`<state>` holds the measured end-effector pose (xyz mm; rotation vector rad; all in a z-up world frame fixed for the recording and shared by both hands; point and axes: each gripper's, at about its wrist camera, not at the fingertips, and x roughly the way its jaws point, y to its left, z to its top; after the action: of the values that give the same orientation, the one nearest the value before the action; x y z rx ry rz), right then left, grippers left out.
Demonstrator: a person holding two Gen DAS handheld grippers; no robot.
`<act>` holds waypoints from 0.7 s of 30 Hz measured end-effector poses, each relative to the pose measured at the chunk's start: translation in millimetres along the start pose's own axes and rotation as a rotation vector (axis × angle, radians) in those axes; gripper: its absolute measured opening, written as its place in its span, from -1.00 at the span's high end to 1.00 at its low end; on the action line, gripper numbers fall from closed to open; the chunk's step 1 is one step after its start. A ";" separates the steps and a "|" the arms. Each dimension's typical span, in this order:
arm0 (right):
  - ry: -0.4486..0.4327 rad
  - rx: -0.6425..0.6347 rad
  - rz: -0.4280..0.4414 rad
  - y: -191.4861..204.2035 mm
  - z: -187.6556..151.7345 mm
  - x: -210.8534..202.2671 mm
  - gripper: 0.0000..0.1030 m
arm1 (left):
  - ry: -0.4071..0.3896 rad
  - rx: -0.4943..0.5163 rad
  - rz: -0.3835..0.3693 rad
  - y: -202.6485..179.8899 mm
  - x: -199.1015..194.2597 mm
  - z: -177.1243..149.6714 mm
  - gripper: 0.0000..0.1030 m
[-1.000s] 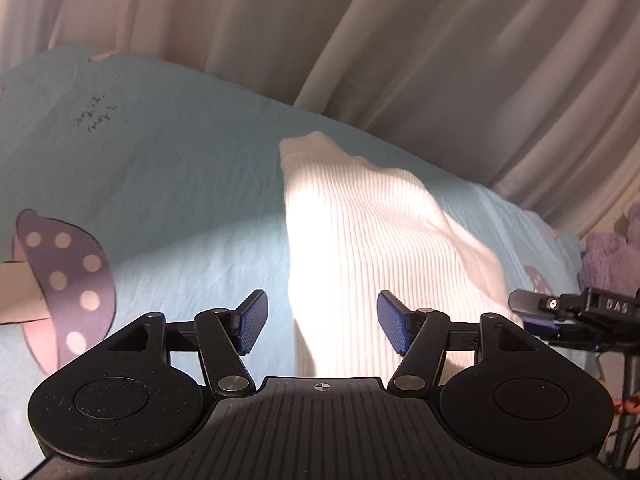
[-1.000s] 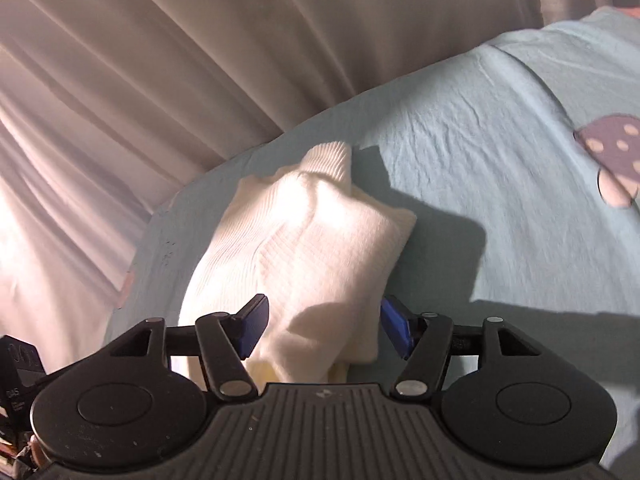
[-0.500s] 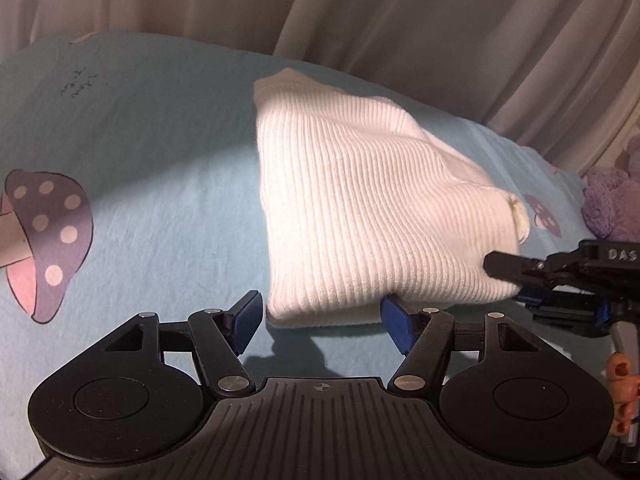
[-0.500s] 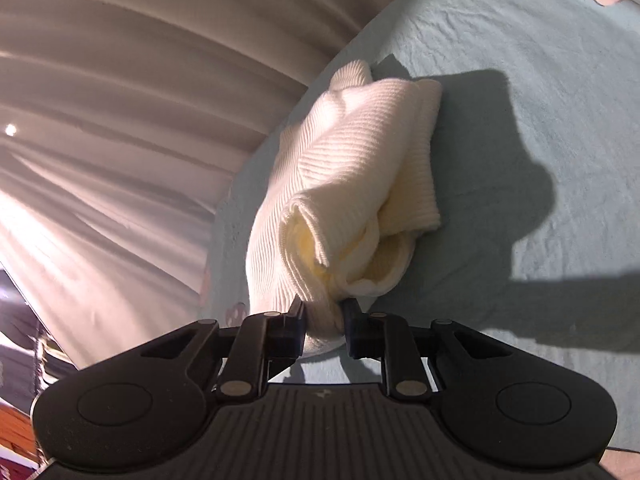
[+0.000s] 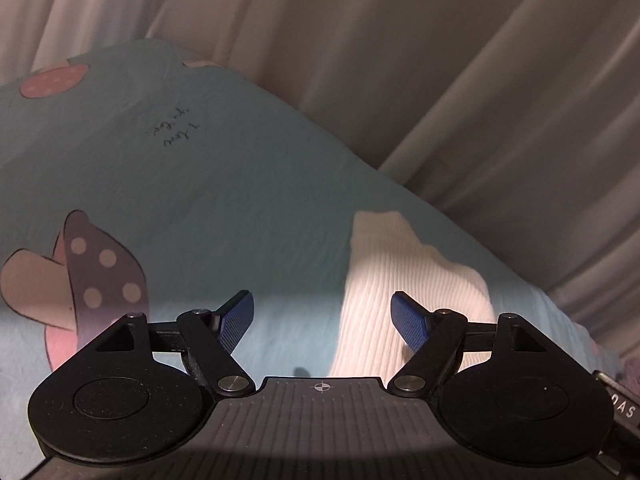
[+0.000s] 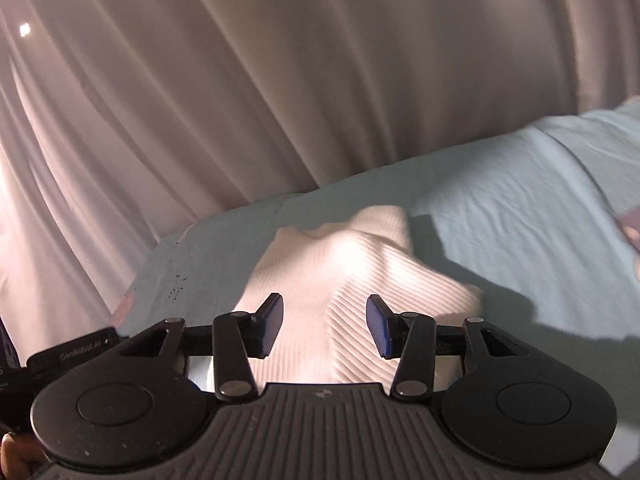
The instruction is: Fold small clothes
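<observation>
My white ribbed garment [image 6: 352, 280] lies bunched on the blue sheet [image 6: 500, 208] by the curtain [image 6: 280, 80]. If I reach in carelessly, its loose fold could slip open. Both tools point down at it: left gripper [image 5: 323, 320] and right gripper [image 6: 325, 328] are opening, nothing pinched in either.
</observation>
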<state>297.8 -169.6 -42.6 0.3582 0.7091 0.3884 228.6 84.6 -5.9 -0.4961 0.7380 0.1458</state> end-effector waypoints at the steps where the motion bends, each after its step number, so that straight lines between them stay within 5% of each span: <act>1: 0.004 -0.043 -0.039 9.6 5.6 20.8 0.12 | -0.010 -0.002 0.025 -8.3 11.6 3.2 -0.58; 6: 0.034 -0.099 -0.137 5.5 19.1 83.9 0.14 | 0.065 -0.061 0.061 -27.7 70.6 8.8 -0.58; 10: -0.040 -0.181 -0.183 -3.6 19.0 85.2 0.17 | 0.048 -0.056 0.074 -35.5 88.4 2.1 -0.58; 13: -0.070 -0.122 -0.307 -23.2 14.9 83.0 0.04 | 0.030 0.016 0.105 -49.5 95.1 -4.0 -0.66; 15: -0.073 -0.019 -0.251 -42.5 15.0 78.2 -0.01 | 0.028 0.069 0.120 -57.0 100.6 -9.6 -0.68; 21: -0.090 -0.048 -0.249 -44.7 11.6 79.7 -0.07 | -0.007 0.131 0.139 -62.2 104.0 -16.5 -0.69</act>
<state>370.9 -174.1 -98.4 0.2367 0.6457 0.1525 313.5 17.6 -62.8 -0.3199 0.7694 0.2271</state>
